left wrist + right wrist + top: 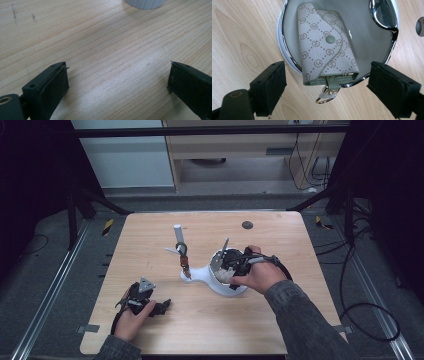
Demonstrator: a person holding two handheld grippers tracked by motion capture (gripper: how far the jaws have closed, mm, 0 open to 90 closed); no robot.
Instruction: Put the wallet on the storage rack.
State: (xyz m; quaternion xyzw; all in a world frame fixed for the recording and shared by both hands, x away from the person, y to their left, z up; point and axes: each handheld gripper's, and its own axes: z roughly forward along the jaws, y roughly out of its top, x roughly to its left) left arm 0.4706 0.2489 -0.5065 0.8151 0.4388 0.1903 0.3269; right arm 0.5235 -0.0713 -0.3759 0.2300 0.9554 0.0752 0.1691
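The right gripper [235, 265] hangs directly above a white round dish [284, 45] w/ a chrome rim, which stands on the wooden bench [280, 235] a bit right of centre. In the right gripper view its fingers [270, 87] are released, wide apart, w/ nothing between them; they stand on either side of the near end of a small pouch.

The pouch [324, 42] is grey fabric w/ a diamond pattern and round M logos, closed by a flap w/ a green snap button. It lies inside the dish, but its near end goes over the chrome rim. A green tab and a gold clasp [325, 96] hang from this end, over the bench wood.

In the high view the dish joins a white base on its left side, and from this base a thin post [181, 251] goes up w/ some small things on it, too small to tell. A small dark round spot [247, 225] is on the bench farther back.

The left gripper [162, 307] is near the front left of the bench, well apart from the dish, held low in the person's left hand [134, 317]. Its fingers [53, 82] are also released and wide apart, w/ bare wood between them. At the top edge of the left gripper view there is a ribbed white edge [146, 3], prob. part of the dish.
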